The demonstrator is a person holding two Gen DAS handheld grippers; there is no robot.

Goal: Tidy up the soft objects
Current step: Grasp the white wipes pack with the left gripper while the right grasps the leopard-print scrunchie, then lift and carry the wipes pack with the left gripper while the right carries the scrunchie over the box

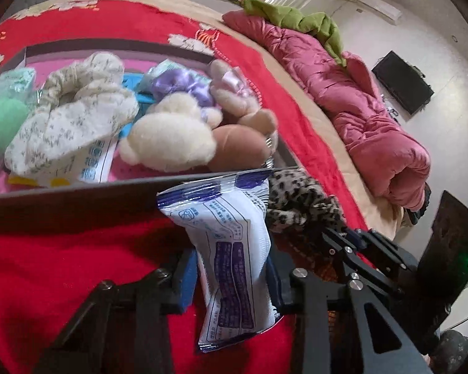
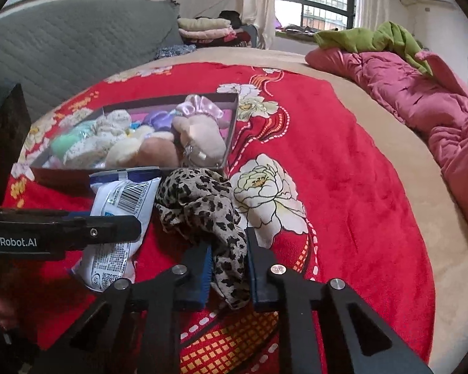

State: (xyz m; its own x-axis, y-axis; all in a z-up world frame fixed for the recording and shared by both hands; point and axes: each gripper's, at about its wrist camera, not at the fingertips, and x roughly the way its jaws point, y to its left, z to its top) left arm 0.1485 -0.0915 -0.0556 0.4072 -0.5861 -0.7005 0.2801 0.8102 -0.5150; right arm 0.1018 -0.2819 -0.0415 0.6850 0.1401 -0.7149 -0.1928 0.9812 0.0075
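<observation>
Clenching my left jaws (image 1: 232,275) on the packet (image 1: 231,249) and my right jaws (image 2: 228,275) on the scarf (image 2: 202,205), box (image 2: 231,131) just beyond both.

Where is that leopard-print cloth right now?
The leopard-print cloth lies on the red blanket just in front of the box of plush toys, right of the white packet, pinched in the right claw.

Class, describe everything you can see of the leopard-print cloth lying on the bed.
The leopard-print cloth is thin, soft fabric, beige with dark spots, crumpled in a loose heap on the red floral blanket. It lies against the box's near corner, beside the white packet. The right gripper is shut on its trailing near end.
</observation>
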